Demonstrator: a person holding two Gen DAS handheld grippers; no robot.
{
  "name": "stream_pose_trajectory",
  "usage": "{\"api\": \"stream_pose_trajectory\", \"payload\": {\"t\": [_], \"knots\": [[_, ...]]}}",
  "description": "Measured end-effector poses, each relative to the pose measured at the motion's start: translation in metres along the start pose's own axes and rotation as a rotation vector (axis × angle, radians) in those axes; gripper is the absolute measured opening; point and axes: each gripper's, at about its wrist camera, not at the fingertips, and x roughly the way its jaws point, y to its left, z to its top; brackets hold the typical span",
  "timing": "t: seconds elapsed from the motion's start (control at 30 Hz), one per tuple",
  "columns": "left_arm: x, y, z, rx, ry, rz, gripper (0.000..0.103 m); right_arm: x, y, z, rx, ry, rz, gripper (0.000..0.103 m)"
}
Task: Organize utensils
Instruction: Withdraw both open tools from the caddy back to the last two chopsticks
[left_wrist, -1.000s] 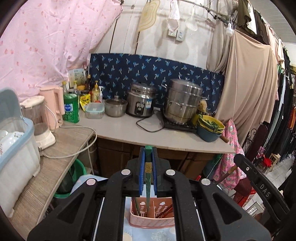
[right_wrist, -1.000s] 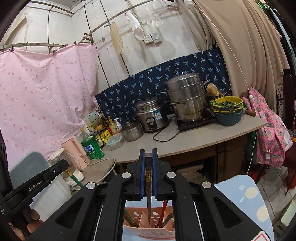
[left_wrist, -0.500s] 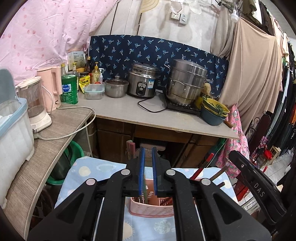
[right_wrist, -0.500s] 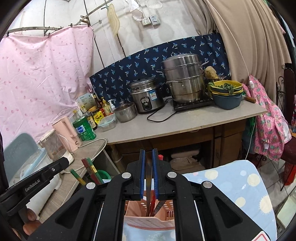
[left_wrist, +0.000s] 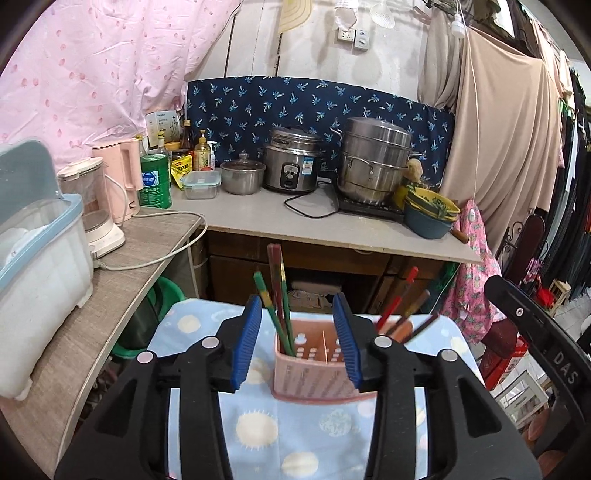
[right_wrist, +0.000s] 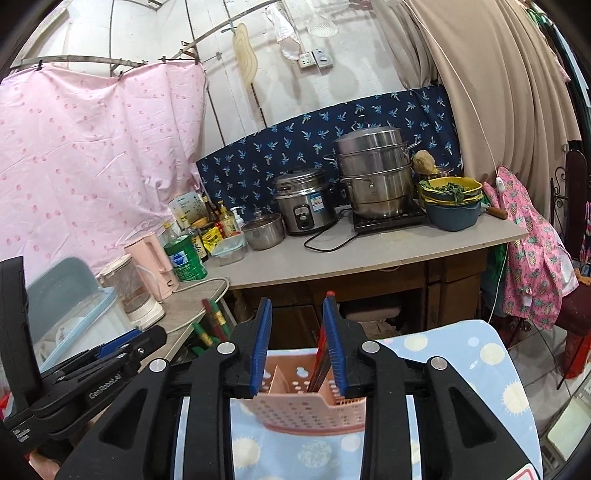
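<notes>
A pink perforated utensil holder stands on a small table with a blue dotted cloth. Green and dark red chopsticks stand in its left compartment, and red and brown ones lean out to the right. My left gripper is open and empty, its blue pads on either side of the holder, just in front of it. In the right wrist view the holder sits below my right gripper, which is open and empty, with dark chopsticks by its right pad. The left gripper's body shows at lower left.
A kitchen counter behind holds a rice cooker, a steel steamer pot, bowls, bottles and a pink kettle. A side counter at left carries a blender and a white dish box. Clothes hang at right.
Both grippers have opened and let go of the chopsticks they held, which now stand in the holder. Both have drawn back from the holder a little.
</notes>
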Motion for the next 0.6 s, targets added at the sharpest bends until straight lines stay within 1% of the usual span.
{"api": "stream_pose_trajectory", "payload": {"t": [0.33,0.6], "knots": [[-0.040,0.000,-0.030,0.033,0.013,0.036,0.041,-0.046,0.020,-0.036,-0.084,0.020,-0.010,0.029],[-0.062,0.000,-0.064,0.052,0.050,0.049,0.041,-0.075,0.027,-0.071,-0.098,0.059,-0.004,0.029]]}}
